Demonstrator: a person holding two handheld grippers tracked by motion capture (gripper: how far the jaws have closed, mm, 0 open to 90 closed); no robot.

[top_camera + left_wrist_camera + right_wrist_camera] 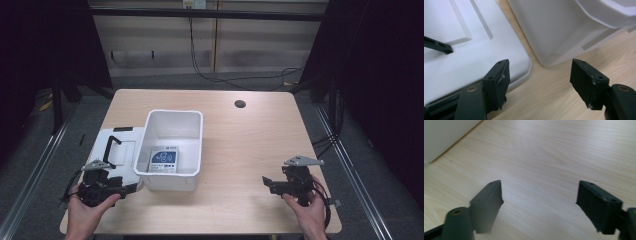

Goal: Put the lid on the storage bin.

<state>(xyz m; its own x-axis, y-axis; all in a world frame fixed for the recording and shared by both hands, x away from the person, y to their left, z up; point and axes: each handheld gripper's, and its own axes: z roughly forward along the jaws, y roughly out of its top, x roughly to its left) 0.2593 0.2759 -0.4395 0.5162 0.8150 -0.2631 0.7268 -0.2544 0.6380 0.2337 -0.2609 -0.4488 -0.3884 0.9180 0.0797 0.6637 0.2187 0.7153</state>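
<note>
A white open bin (pixel 193 125) stands left of the table's middle, with a blue-and-white packet (pixel 164 160) flat on its floor. A white lid (pixel 125 150) with a black handle (pixel 112 146) lies flat against the bin's left side. My left gripper (pixel 132 188) sits at the lid's near corner and points right, toward the bin's near-left corner. In the left gripper view this gripper (pixel 540 67) is open and holds nothing. Its left jaw is over the lid's corner (pixel 519 57) and the bin wall (pixel 559 30) is just ahead. My right gripper (pixel 265 182) (pixel 539 187) stands open over bare wood at the near right.
The wooden table (pixel 250 145) has a round cable hole (pixel 240 104) at its far right. In the right gripper view the bin's wall (pixel 444 135) is at the upper left. Cables lie on the floor behind the table, and dark frame rails run along both sides.
</note>
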